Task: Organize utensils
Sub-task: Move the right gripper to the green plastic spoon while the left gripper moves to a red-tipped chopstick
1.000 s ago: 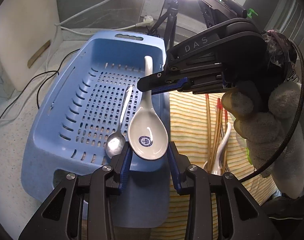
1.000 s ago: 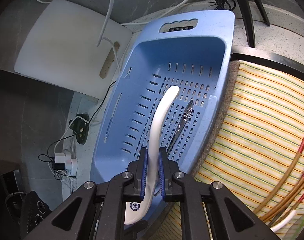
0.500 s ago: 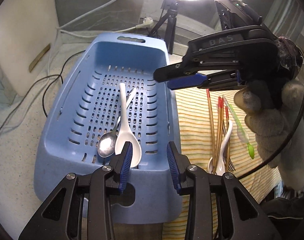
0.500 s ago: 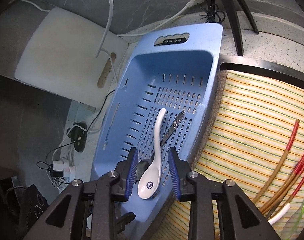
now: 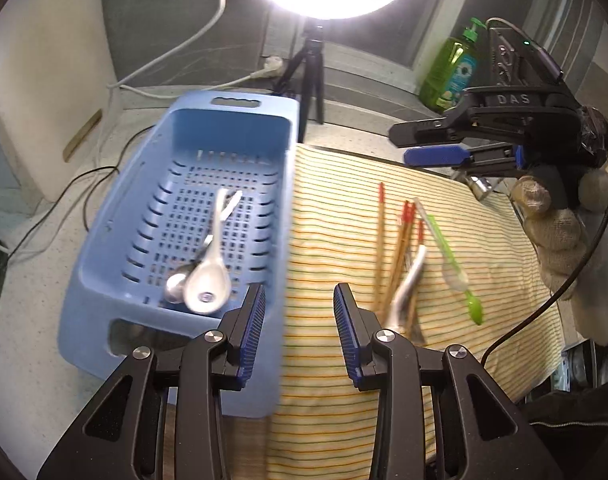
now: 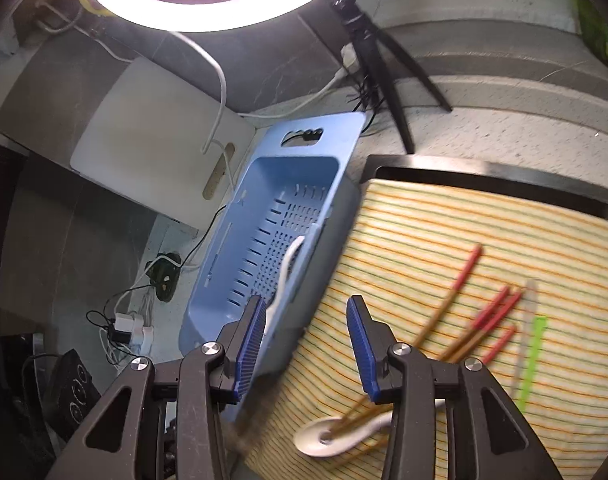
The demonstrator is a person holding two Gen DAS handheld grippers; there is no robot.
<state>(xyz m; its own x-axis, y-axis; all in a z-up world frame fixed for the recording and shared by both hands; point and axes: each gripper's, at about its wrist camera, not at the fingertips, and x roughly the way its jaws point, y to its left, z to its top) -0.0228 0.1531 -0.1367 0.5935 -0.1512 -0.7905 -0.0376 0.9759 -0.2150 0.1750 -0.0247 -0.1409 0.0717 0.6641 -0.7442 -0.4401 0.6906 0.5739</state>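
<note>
Left wrist view and right wrist view, same moment. My right claw (image 6: 304, 344) has just been opening its jaws; they stand partly apart with nothing between them, above the seam where the basket (image 6: 224, 256) meets the striped cloth (image 6: 444, 224). My left claw (image 5: 298, 328) is likewise part open and empty, over the same seam. In the basket lie a white spoon (image 5: 208, 288) and a metal spoon (image 5: 175, 285), bowls toward me, handles crossing toward the far end. Left to sort, all on the cloth: chopsticks (image 6: 460, 312), a second white spoon (image 6: 328, 436) and a green spoon (image 6: 534, 360). The relation that I judge governs my next reach: in the right view these pieces lie to the right of the right claw and partly beneath its right finger, the white spoon nearest, its bowl toward the basket side and its handle running off behind that finger. The chopsticks' long axes run diagonally, red tips far and to the right, plain ends near the spoon's bowl. In the left view the same cluster sits just right of the left claw, so either hand could serve; I judge that the right is placed over it, and its jaws would need to straddle a stick across its length, not along it
</note>
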